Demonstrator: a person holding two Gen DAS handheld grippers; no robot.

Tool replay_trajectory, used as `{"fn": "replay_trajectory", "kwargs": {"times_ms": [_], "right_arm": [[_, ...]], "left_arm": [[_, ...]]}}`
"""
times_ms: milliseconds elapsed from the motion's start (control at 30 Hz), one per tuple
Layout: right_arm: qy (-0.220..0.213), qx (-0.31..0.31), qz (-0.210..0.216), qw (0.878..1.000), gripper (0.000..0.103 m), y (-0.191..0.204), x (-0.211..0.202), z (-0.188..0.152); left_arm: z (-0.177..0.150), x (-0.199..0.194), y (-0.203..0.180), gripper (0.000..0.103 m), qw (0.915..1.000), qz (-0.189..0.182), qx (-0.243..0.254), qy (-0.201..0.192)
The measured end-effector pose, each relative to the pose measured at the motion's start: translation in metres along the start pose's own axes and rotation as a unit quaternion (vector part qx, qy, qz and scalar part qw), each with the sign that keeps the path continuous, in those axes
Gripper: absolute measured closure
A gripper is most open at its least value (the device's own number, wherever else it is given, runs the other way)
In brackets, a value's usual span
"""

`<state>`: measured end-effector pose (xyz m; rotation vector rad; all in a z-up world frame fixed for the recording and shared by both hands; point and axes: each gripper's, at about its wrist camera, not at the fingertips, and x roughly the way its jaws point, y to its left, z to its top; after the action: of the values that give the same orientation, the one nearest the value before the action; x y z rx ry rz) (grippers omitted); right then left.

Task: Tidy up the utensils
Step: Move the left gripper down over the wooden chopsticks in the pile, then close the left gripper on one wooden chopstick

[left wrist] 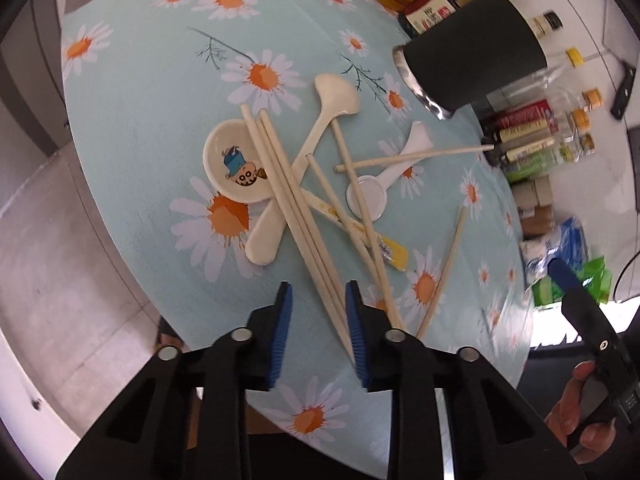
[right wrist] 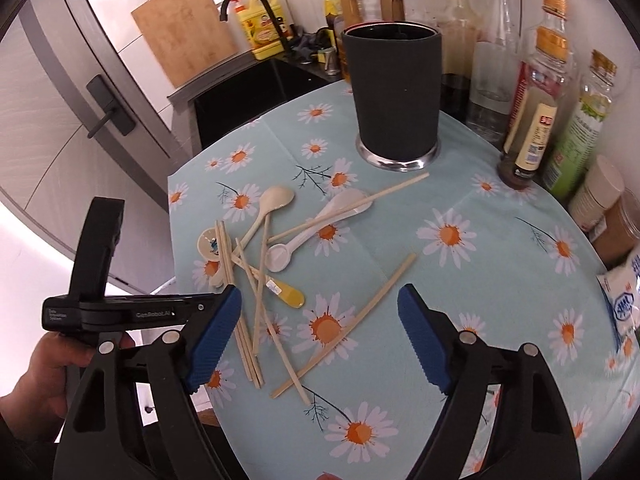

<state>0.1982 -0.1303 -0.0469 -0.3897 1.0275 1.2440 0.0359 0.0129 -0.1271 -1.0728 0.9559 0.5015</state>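
Observation:
A heap of wooden chopsticks [left wrist: 296, 204] and spoons lies on the daisy tablecloth [left wrist: 140, 92]: a cream spoon [left wrist: 334, 92], a white spoon [left wrist: 368, 198], a cartoon-printed spoon [left wrist: 236, 168] and a yellow-tipped spoon [left wrist: 394, 254]. The heap also shows in the right wrist view [right wrist: 260, 264]. A black utensil holder [right wrist: 394, 92] stands upright behind the heap. My left gripper [left wrist: 318, 300] is open, its fingers either side of chopstick ends. My right gripper [right wrist: 320, 320] is open and empty above a lone chopstick [right wrist: 360, 312].
Bottles of sauce and oil [right wrist: 536, 120] line the table's far right side. Bags [right wrist: 624, 304] lie at the right edge. A cutting board [right wrist: 184, 28], a faucet [right wrist: 248, 0] and a sink sit beyond the table. The table edge drops off at left.

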Motion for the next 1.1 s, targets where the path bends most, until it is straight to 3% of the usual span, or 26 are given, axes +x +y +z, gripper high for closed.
{"fn": "replay_trajectory", "kwargs": {"times_ms": [533,1100], "right_arm": [[0.014,-0.016,0.013,1.0,0.023,-0.002,0.004,-0.003],[0.022,-0.023,0.011,0.999,0.023,0.002,0.008,-0.003]], "left_arm": [[0.001,0.002,0.017,0.091,0.9962,-0.039,-0.071,-0.031],[-0.001,-0.003,0.021,0.099,0.9939,-0.057,-0.083,-0.046]]}}
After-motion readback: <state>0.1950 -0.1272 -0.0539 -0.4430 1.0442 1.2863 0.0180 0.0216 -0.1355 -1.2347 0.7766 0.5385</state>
